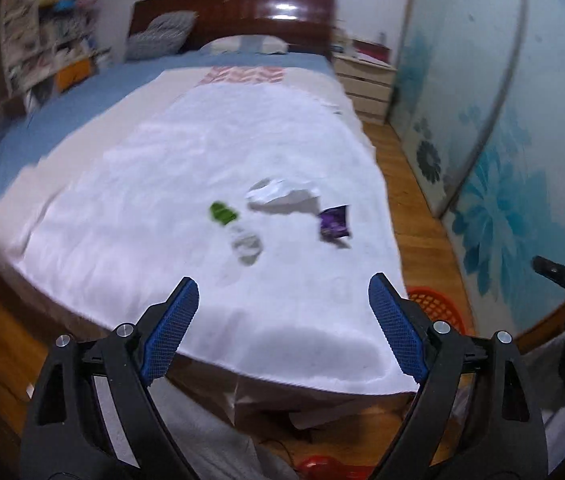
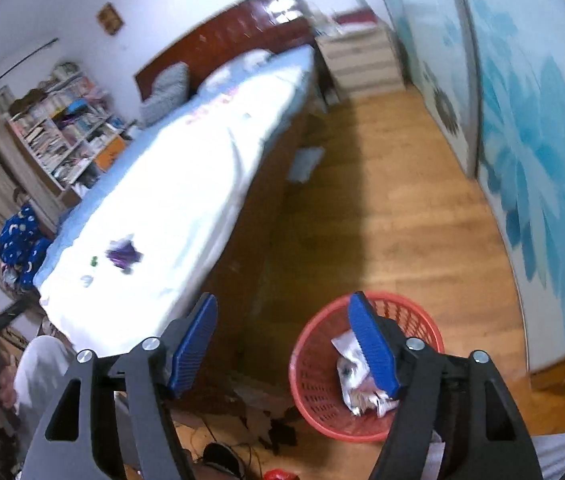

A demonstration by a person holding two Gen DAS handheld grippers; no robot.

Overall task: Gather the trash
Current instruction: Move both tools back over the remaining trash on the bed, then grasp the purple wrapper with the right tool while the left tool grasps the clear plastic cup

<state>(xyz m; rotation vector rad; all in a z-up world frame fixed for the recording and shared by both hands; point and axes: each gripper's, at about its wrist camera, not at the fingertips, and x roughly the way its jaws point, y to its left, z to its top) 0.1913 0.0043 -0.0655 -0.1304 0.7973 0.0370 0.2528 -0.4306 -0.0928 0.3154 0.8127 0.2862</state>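
Bedroom, trash collection in progress. On the white bedspread (image 1: pixel 210 184), near the foot of the bed: one green wrapper (image 1: pixel 223 213), one crumpled white plastic bag (image 1: pixel 278 197) just beyond it, one purple snack packet (image 1: pixel 335 222) to the right, one clear crumpled film (image 1: pixel 247 247) nearest. On the wooden floor (image 2: pixel 414 216) at the bed's near right corner: red mesh basket (image 2: pixel 366 368), already holding crumpled silver-white wrappers (image 2: pixel 356 376). Left gripper (image 1: pixel 284 300): jaws spread wide, nothing between them, aimed at the bedspread litter. Right gripper (image 2: pixel 282 320): jaws apart, empty, hanging above the basket. Recommended handling: take the clear film first (it is closest), approaching low so one pad slides beneath an edge, and pinch a fold rather than the flat sheet; avoid snagging the bedspread. Carry pieces right to the basket.
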